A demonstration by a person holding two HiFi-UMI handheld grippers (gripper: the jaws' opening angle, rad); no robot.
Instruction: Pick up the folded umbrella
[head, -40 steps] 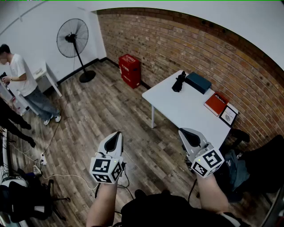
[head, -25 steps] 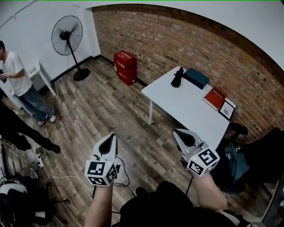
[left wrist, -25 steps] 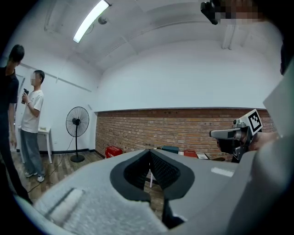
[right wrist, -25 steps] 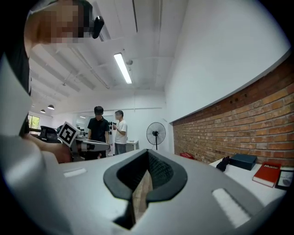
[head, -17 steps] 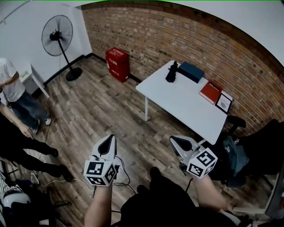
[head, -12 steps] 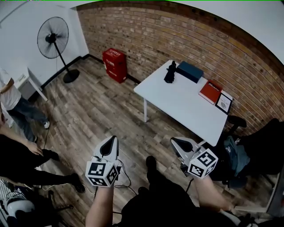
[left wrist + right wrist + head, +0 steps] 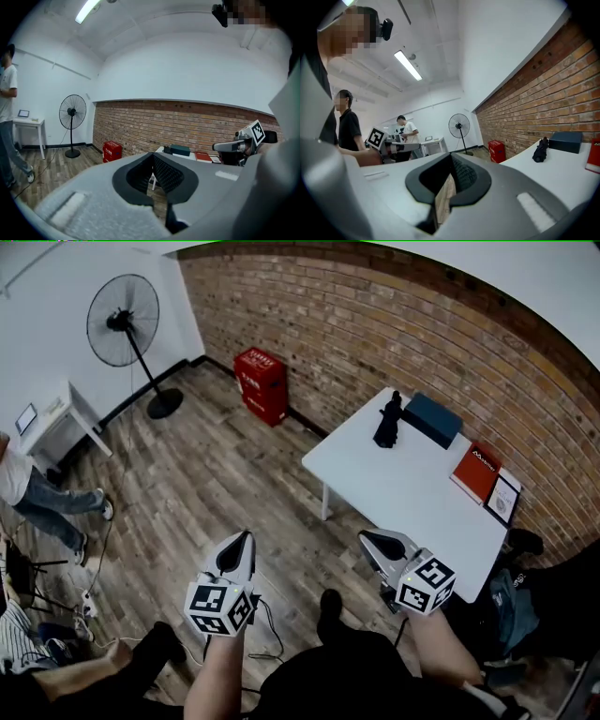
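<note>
Folded umbrella [image 7: 387, 420], black and compact

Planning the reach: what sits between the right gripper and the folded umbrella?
Only a strip of wood floor and the bare top of the white table lie between the right gripper and the folded umbrella, as the head view shows.

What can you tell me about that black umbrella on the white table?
The folded umbrella is a compact black one, its fabric gathered into a short, soft-looking bundle, with a narrower end pointing toward the brick wall. It rests on the white table, near the table's far end, close beside a dark box; whether the two touch cannot be told. Nothing holds it.
</note>
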